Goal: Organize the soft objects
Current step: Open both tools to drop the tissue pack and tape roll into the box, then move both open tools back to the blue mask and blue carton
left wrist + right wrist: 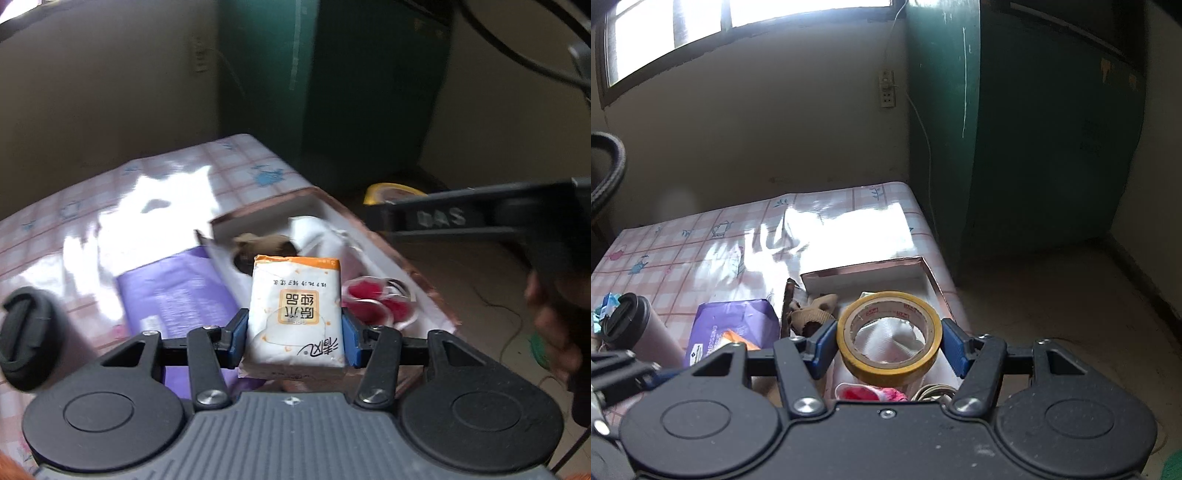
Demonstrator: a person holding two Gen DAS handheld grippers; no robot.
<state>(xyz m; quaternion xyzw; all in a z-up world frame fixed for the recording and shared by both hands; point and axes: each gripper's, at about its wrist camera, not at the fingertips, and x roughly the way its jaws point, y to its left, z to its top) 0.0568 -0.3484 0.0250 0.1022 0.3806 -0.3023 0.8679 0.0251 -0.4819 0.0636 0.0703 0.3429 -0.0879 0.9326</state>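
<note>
Right now the left gripper [294, 334] has its blue pads pressed on both sides of a white and orange tissue pack [295, 314], holding it upright above the near edge of an open cardboard box [332, 205]. Over on the other side, the right gripper [889, 341] is clamped on one roll of yellow tape [889, 338], held over the same box [923, 267], its jaws spread fairly wide around the ring. That box sits at the right end of a table with a pink checked cloth [683, 236]. Inside it lie a brown plush thing [258, 242], a white cloth [314, 229] and something red under clear plastic [373, 299], partly hidden behind the tissue pack. Just left of the box lies one purple packet [735, 325], and farther left one dark-lidded flask [631, 325], cut off by the gripper body. A green cabinet [1034, 140] stands beyond the table's right end. In the left wrist view the other gripper's black frame [480, 214] crosses the right side, with a blurred hand [554, 325] below it.
</note>
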